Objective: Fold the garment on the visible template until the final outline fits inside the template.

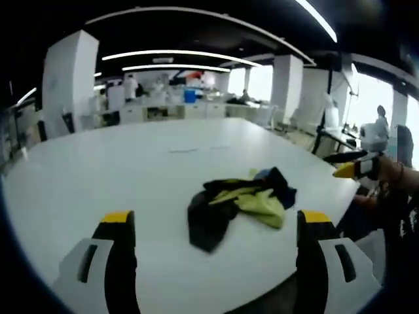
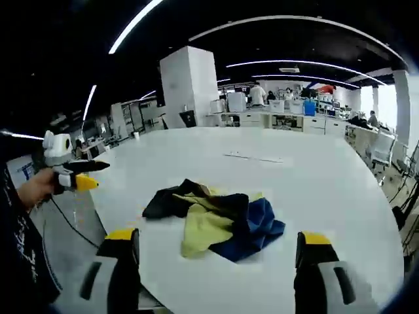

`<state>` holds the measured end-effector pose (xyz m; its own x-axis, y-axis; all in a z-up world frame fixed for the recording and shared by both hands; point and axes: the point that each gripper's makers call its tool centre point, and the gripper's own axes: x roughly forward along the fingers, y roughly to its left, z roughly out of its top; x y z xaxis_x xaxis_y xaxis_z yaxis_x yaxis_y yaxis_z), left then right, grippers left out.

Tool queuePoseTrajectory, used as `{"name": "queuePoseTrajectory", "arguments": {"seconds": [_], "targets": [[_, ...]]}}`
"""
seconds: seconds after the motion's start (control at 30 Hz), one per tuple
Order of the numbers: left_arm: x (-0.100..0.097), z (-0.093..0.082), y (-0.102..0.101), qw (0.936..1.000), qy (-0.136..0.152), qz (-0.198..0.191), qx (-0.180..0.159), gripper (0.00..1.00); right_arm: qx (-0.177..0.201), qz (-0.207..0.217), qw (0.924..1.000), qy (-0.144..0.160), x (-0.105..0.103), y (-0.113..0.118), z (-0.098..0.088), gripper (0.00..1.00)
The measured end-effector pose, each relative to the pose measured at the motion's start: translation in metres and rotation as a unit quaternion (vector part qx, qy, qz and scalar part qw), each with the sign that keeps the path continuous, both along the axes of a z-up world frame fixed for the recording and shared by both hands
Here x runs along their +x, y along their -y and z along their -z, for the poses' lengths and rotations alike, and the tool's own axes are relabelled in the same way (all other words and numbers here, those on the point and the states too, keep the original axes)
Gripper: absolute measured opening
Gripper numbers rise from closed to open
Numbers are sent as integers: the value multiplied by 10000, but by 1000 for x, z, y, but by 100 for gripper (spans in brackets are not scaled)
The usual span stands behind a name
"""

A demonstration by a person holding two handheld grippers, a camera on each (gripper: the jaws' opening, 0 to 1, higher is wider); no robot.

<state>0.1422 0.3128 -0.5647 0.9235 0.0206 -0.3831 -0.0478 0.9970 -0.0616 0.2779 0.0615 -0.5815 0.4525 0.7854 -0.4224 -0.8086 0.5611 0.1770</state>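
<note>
A crumpled garment point(image 1: 239, 199) in black, yellow-green and blue lies in a heap on the white table point(image 1: 98, 176), near its front edge. My left gripper point(image 1: 217, 218) hovers just short of it, jaws wide open and empty. In the right gripper view the same garment point(image 2: 216, 219) lies ahead of my right gripper point(image 2: 218, 237), which is also open with nothing between its jaws. A hand holds each gripper off the table's edge: the right gripper point(image 1: 348, 166) enters the left gripper view, and the left gripper point(image 2: 78, 175) enters the right gripper view. Faint thin marks point(image 2: 252, 157) lie beyond the garment.
The rounded table edge point(image 2: 98, 216) runs close under both grippers. White pillars point(image 1: 69, 78), desks and a few people stand far behind the table. A stand and chairs point(image 1: 327, 124) sit off the table's right side.
</note>
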Motion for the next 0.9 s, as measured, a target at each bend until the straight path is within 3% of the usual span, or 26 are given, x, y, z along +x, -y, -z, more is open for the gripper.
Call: {"name": "queuePoseTrajectory", "arguments": {"seconds": [0.33,0.6,0.9], "targets": [[1,0,0,9998,65,-47,-195,99,-233,-85,9997,62,-2,2,6,100],[-1,3,0,9998,34,-73,-199,99,-389,-21,9989,256,0,4,5,100],[-1,1,-2,9998,78,-108,-174,98,-378,-30,9990,242,-2,3,6,100]]}}
